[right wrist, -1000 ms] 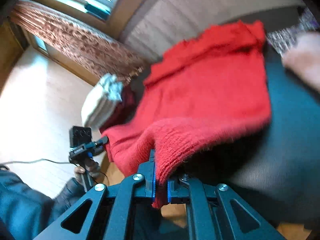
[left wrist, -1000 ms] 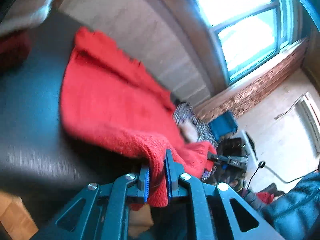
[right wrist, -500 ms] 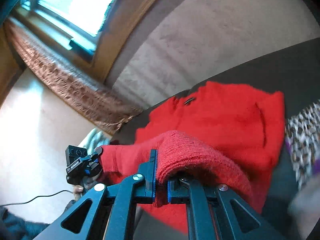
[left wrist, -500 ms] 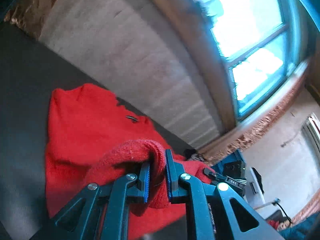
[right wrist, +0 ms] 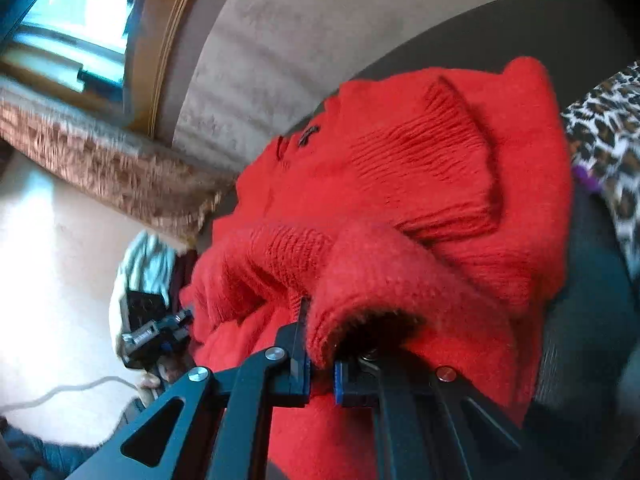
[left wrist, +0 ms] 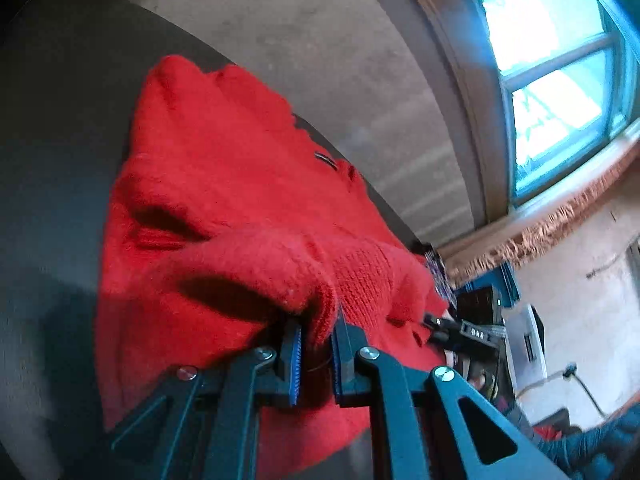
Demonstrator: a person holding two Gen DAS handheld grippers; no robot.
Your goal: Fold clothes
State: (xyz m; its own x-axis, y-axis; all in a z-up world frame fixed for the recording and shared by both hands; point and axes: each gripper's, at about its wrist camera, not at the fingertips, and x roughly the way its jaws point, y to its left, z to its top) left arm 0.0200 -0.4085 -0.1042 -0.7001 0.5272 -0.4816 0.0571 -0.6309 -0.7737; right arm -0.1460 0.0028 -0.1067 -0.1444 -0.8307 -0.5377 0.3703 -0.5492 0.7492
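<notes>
Red sweater (left wrist: 224,184) on dark couch (left wrist: 60,128), both tools (left wrist: 316,340) (right wrist: 320,344) clamped on it, window (left wrist: 560,80) behind

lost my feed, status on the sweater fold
Left gripper and right gripper both shut on red knit sweater. Hem doubled over body on dark couch. Leopard-print fabric alongside.
</notes>
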